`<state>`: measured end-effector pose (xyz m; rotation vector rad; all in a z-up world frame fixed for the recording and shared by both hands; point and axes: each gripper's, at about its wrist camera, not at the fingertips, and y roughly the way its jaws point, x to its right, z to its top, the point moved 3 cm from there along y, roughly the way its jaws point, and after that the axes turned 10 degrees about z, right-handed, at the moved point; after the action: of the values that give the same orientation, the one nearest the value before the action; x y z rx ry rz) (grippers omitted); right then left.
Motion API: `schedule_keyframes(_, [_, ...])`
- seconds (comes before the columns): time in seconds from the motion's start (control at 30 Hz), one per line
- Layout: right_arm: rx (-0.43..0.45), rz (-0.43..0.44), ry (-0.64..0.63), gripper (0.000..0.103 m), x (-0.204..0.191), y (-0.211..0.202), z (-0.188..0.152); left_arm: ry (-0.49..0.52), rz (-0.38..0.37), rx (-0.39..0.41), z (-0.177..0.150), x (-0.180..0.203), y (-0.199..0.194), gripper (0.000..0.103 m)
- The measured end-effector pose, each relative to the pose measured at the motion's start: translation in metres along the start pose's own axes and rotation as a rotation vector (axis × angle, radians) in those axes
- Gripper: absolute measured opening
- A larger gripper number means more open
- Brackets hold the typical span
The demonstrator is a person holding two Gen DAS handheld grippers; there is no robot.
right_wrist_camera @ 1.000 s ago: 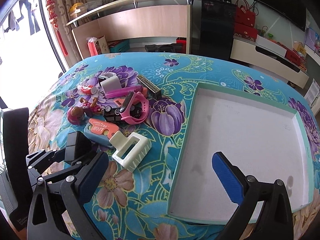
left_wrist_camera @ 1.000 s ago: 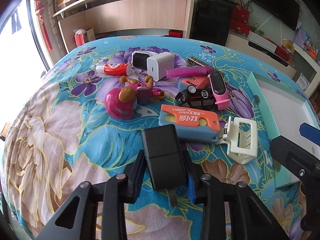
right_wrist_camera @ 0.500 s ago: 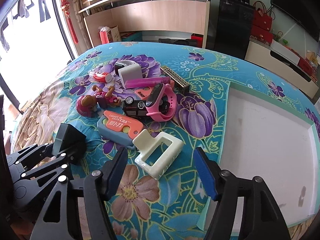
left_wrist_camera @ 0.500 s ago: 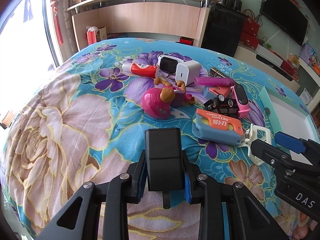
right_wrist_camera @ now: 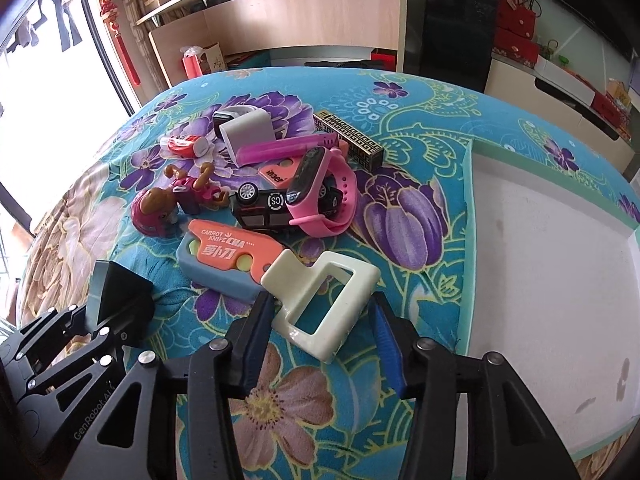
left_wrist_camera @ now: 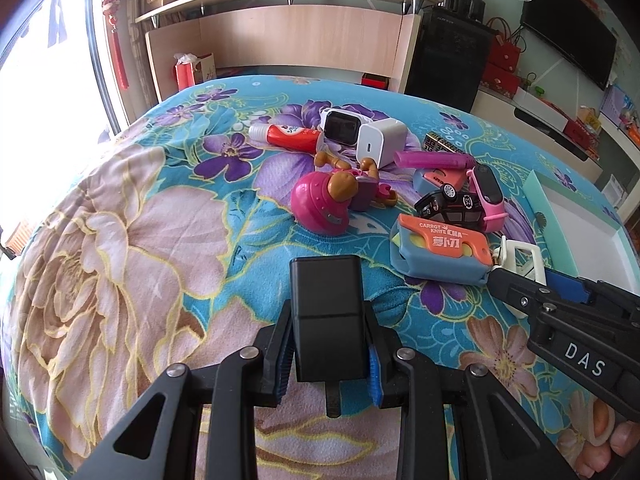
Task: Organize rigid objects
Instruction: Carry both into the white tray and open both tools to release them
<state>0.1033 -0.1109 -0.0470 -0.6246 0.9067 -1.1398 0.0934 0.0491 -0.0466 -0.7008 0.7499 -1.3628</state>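
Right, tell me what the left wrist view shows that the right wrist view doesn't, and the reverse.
Left wrist only: the left gripper seen head-on, shut on the black charger, and the white watch's dark screen.

Right wrist only: the tray's full white floor, and the right gripper with its fingers either side of the cream bracket, just closing, not yet pressing.

Both: the carrot knife, toy car, pink watch, white charger.

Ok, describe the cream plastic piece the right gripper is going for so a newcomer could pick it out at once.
Start at the white tray on the flowered bedspread; just left of it lies a cluster of toys. The cream holder lies nearest the camera, between the right gripper's closing jaws, touching the orange-and-blue carrot knife. It alone is pale with a rectangular window.
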Motion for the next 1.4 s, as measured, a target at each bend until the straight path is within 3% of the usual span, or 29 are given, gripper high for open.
schedule_keyframes(0.2, [0.034, 0.004, 0.027, 0.047, 0.004, -0.005, -0.002, 0.002, 0.006, 0.01, 0.001, 0.001, -0.004, 0.032])
schedule_keyframes(0.47, [0.122, 0.039, 0.067, 0.047, 0.014, -0.03, 0.003, 0.011, 0.017, 0.079, 0.016, 0.003, -0.033, 0.031])
schedule_keyframes(0.77, [0.202, 0.002, 0.147, 0.047, 0.057, -0.07, 0.007, 0.113, -0.004, 0.159, 0.046, 0.045, -0.068, 0.031])
schedule_keyframes(1.17, [0.244, -0.247, 0.284, 0.047, 0.161, -0.109, -0.009, 0.309, -0.096, 0.193, 0.067, 0.173, -0.081, 0.032])
schedule_keyframes(1.4, [0.223, -0.385, 0.348, 0.047, 0.211, -0.125, -0.027, 0.361, -0.118, 0.154, 0.062, 0.227, -0.067, 0.032])
